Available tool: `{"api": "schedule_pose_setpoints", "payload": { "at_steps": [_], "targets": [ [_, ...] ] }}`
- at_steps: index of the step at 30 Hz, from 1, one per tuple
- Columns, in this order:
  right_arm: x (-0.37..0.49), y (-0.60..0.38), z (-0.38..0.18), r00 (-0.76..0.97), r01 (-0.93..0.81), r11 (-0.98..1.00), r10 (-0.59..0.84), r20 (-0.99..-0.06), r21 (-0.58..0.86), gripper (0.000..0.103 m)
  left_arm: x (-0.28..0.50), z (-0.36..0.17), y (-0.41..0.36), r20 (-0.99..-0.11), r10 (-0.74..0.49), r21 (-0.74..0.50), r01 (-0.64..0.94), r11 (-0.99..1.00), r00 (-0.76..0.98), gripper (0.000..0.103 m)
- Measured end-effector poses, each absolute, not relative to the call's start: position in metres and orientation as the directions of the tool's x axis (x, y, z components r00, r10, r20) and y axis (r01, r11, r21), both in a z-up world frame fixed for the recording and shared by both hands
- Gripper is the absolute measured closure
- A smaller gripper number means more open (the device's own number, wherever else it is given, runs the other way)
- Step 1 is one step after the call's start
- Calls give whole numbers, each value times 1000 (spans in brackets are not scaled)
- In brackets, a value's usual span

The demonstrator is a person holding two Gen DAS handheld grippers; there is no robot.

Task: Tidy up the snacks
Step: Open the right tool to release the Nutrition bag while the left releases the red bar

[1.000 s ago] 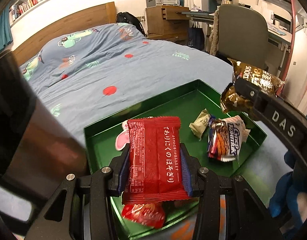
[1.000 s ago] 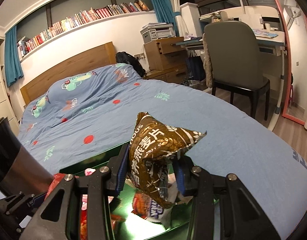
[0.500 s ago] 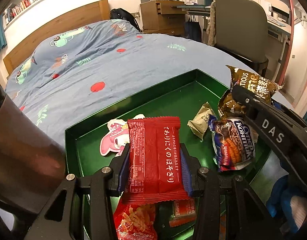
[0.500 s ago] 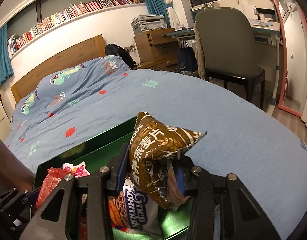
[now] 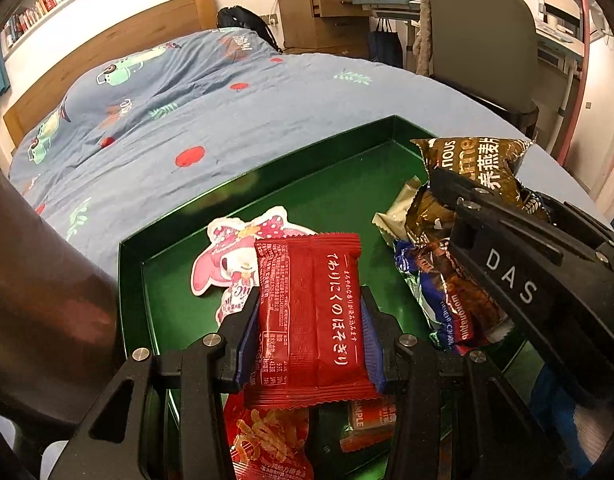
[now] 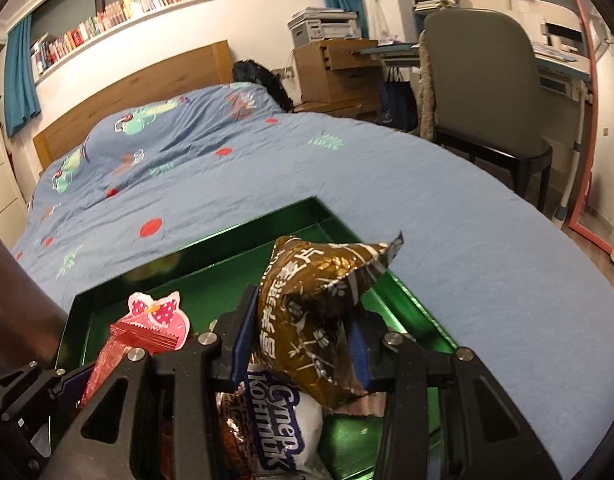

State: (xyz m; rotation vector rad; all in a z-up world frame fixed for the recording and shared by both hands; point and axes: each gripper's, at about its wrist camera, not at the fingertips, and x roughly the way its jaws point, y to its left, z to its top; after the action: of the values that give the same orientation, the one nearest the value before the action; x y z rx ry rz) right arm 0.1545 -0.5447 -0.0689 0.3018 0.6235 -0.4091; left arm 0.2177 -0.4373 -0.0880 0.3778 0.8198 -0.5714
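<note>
My left gripper (image 5: 311,332) is shut on a red snack packet (image 5: 311,320) with white Japanese writing, held low over the green tray (image 5: 267,172) on the bed. My right gripper (image 6: 303,340) is shut on a brown foil snack bag (image 6: 311,308), held over the tray's right part (image 6: 243,236); the bag also shows in the left wrist view (image 5: 475,172). In the tray lie a pink cartoon packet (image 5: 227,264), a beige wrapped sweet (image 5: 395,216), a blue-and-brown wafer packet (image 5: 451,304), a red chips bag (image 5: 267,440) and a small red packet (image 5: 371,420).
The tray sits on a blue patterned bedspread (image 6: 467,208). A dark cylinder (image 5: 39,300) stands close at the left. A grey chair (image 6: 487,92), a desk and a wooden drawer unit (image 6: 331,68) stand beyond the bed's right side.
Both grippers have moved forward and down over the tray, each keeping its packet. The brown bag now hangs lower, just above the wafer packet.
</note>
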Motion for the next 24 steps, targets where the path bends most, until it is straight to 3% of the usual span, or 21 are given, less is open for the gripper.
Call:
{"api": "schedule_pose_setpoints", "payload": {
  "at_steps": [8,12,15,17,19,23,24],
  "targets": [
    [165,-538,-79,694,446,890,-273,-666,99,83,219,-99,-432,-792,-302,90,591,801,530,62],
    [167,-536,-81,684,445,891,-277,-674,86,68,218,-99,-427,-796,-312,66,587,807,518,62],
    [166,-534,-79,688,441,894,-275,-672,85,48,217,-97,-423,-800,-315,56,586,808,511,61],
    [166,-532,-78,689,438,895,-275,-670,82,45,216,-96,-420,-800,-318,51,585,809,509,61],
    [165,-530,-76,689,435,897,-276,-670,77,29,214,-94,-418,-798,-318,53,583,810,513,61],
    [165,-527,-74,688,434,898,-280,-669,70,17,211,-91,-413,-794,-319,55,585,809,517,58],
    [165,-528,-73,688,437,897,-282,-669,71,10,210,-90,-412,-793,-320,57,586,809,519,57]
  ]
}}
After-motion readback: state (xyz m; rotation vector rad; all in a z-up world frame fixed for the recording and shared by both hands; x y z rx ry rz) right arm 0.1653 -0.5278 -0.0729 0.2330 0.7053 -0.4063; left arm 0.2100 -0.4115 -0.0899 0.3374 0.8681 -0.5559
